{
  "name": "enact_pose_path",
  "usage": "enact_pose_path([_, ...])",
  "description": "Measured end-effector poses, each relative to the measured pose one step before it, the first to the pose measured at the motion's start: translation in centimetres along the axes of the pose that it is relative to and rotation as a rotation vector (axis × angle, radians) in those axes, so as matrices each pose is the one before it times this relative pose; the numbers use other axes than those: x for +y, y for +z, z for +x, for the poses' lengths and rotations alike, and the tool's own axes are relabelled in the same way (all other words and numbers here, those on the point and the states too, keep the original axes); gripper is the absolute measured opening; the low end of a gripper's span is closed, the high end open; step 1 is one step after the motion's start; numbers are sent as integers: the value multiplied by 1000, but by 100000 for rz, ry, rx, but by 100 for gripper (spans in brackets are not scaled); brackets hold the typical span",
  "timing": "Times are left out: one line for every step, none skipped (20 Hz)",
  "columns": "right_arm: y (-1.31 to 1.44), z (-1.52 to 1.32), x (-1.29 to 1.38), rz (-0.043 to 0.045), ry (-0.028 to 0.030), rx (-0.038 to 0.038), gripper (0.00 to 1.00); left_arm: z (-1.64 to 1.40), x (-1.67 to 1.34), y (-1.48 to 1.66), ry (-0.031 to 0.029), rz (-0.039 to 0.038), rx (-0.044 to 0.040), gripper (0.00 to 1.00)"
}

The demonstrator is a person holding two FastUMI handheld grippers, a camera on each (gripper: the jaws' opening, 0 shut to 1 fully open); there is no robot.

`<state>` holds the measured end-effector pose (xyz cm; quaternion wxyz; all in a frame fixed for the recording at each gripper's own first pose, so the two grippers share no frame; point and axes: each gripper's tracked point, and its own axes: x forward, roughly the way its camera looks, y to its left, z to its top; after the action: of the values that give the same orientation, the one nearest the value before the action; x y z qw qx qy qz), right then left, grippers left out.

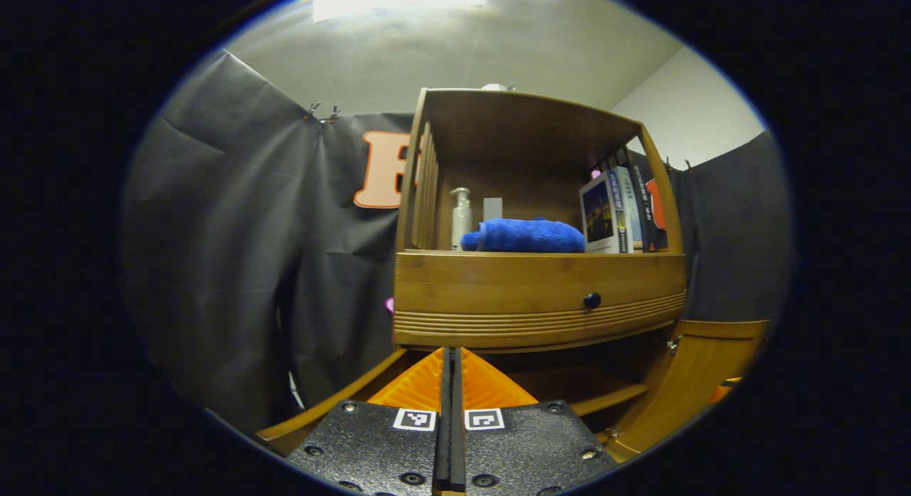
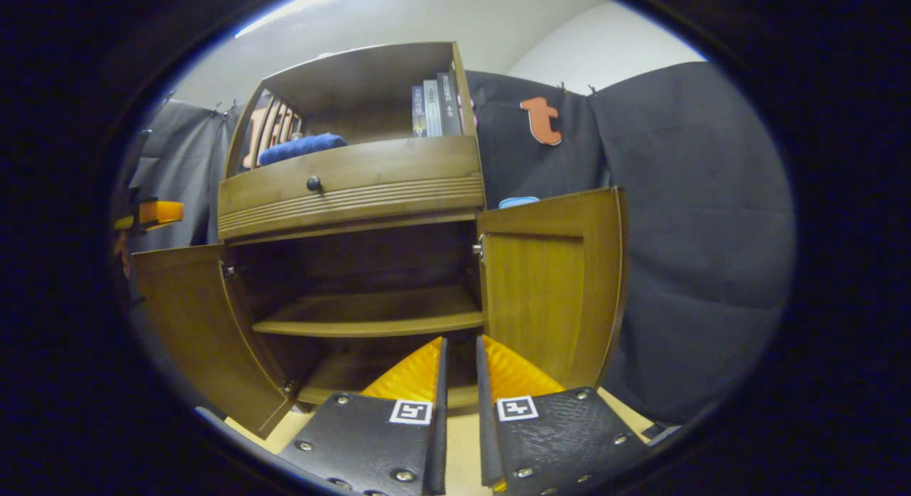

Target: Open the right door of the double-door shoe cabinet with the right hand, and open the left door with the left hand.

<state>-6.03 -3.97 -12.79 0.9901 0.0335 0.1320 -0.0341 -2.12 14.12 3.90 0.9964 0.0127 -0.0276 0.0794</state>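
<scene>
The brown wooden double-door shoe cabinet [image 2: 356,268] stands before me with both doors swung wide, so my right tongs [image 2: 459,354] hang slightly parted, gripping nothing, facing the bare shelf [image 2: 370,314]. My left tongs [image 1: 451,371] are pressed closed and empty, just under the ribbed drawer [image 1: 534,297].

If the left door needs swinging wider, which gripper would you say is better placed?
Probably the left. The left gripper sits close under the drawer with the left door just beside it; the right gripper hangs farther back, facing the shelf, nearer the right door.
</scene>
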Motion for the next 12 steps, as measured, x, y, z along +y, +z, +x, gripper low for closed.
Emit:
enact_pose_path([445, -207, -144, 25, -682, -1149, 19, 426, -1179, -453, -2728, -653, 846, 1])
enact_pose_path([650, -59, -157, -115, -759, -1168, 19, 452, -1107, -319, -2555, -696, 431, 1])
enact_pose_path([454, -219, -271, -329, -888, -1016, 19, 395, -968, -384, -2619, -823, 738, 1])
enact_pose_path([452, -261, -235, -373, -963, -1119, 19, 385, -933, -342, -2505, -1160, 835, 1])
enact_pose_path([394, -266, -206, -284, -923, -1016, 19, 437, -1046, -506, -2557, -1168, 877, 1])
enact_pose_path([474, -234, -132, -277, -805, -982, 19, 420, -847, -473, -2181, -1123, 1028, 0])
enact_pose_path([443, -244, -135, -236, -702, -976, 19, 438, -765, -446, -1812, -550, 838, 1])
enact_pose_path([577, -281, -39, -211, -383, -976, 19, 373, -553, -347, -1343, -47, 703, 1])
enact_pose_path([547, -152, 74, -143, -425, -1177, 19, 478, -495, -411, -1085, 396, 617, 0])
enact_pose_path([616, -214, 19, -105, -357, -1270, 19, 295, -610, -400, -1382, 360, 580, 0])
enact_pose_path([542, -207, 133, -86, -47, -1331, 19, 280, -746, -494, -1844, 278, 579, 1])
enact_pose_path([421, -134, 103, -239, 74, -1081, 19, 303, -667, -496, -1626, 220, 771, 0])
